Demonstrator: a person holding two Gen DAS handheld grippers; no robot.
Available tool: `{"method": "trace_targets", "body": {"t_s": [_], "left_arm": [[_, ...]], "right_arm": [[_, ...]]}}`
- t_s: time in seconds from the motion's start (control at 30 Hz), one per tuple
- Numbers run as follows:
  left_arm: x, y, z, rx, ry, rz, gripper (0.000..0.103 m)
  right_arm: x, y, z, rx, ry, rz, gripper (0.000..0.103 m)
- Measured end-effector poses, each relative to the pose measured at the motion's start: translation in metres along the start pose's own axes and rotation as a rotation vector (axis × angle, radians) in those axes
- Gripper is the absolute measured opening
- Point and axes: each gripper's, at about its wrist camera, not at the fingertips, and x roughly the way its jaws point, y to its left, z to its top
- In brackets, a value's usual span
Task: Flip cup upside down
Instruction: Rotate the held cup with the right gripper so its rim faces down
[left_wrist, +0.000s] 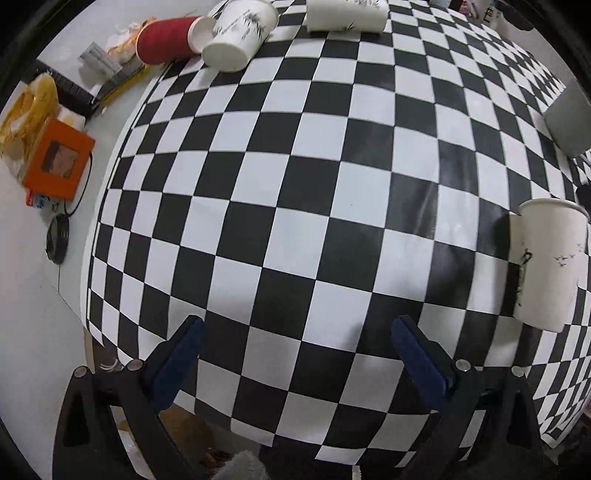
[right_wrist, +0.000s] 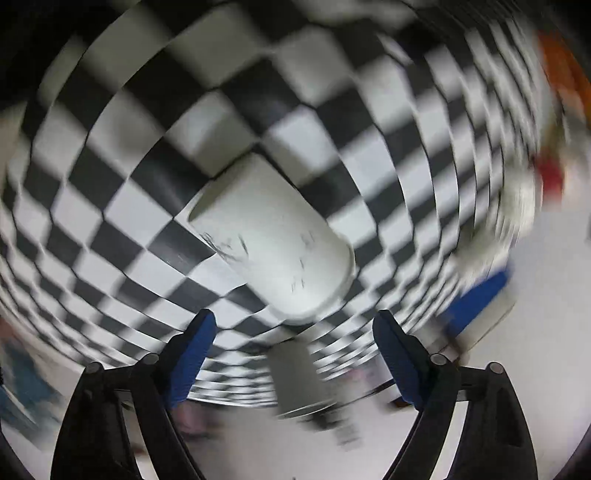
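Far left on the counter (left_wrist: 29, 332): orange box (left_wrist: 59, 162), then a red cup (left_wrist: 164, 40) on its side beside two white cups (left_wrist: 240, 35) near the checkered mat (left_wrist: 295, 206). Left gripper (left_wrist: 295, 350) wide open, holding nothing, hovering over bare mat. Further right, the target cup (left_wrist: 550, 262) standing mouth-up at the mat's right side, well apart from that gripper. Right gripper (right_wrist: 293, 336) likewise spread wide and empty, cup (right_wrist: 273, 240) just ahead between the finger lines, not touched; heavy blur there. Judged barely begun: approach under way; grasp, turn-over and set-down all remaining.
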Motion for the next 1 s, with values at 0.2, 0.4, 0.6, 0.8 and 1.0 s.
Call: {"method": "trace_targets", "body": {"t_s": [0.2,0.4,0.6,0.8,1.0], "left_arm": [[0.005,0.003,0.004,-0.026,0.005,-0.008,0.103],[0.008,0.01,0.011,-0.046,0.007,-0.016,0.103],[0.011,0.017,0.017,-0.045,0.007,-0.017,0.103],[0.0,0.016,0.017,-0.045,0.0,-0.003,0.103],[-0.012,0.016,0.024,-0.039,-0.029,0.001,0.103]], "right_arm": [[0.014,0.028,0.015,-0.364,-0.014,-0.155,0.069],[0.023,0.027,0.02,-0.468,-0.021,-0.157,0.065],[0.019,0.025,0.018,-0.446,-0.023,-0.143,0.063],[0.01,0.008,0.021,-0.265,-0.02,-0.066,0.061],[0.01,-0.035,0.0,0.06,0.003,0.116,0.061]]}}
